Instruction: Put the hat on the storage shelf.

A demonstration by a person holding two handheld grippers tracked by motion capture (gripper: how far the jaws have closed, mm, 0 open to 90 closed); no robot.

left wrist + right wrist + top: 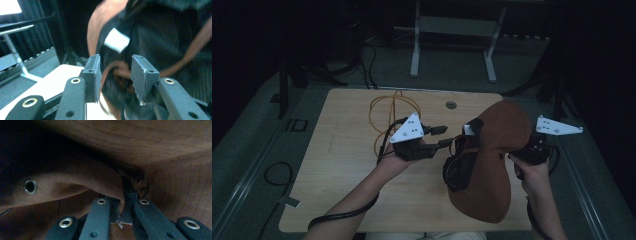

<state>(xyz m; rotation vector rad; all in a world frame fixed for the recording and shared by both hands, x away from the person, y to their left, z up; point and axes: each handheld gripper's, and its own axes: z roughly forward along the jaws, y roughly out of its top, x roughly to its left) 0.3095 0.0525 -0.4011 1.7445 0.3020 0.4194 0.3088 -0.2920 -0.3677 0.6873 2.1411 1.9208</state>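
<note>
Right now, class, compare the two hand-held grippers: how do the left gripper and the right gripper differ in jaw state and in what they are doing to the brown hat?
The left gripper has its jaws apart, with the hat's dark inner lining and a brown strap between them; the right gripper has its jaws shut on the brown hat. The left gripper reaches into the hat's open inside, while the right gripper pinches the brown outer fabric at the opposite edge. Both are hand-held, with black jaws.

Yellow cable point(384, 112) looped on wooden table point(347, 175), white metal stand point(452, 30) on the floor behind.
</note>
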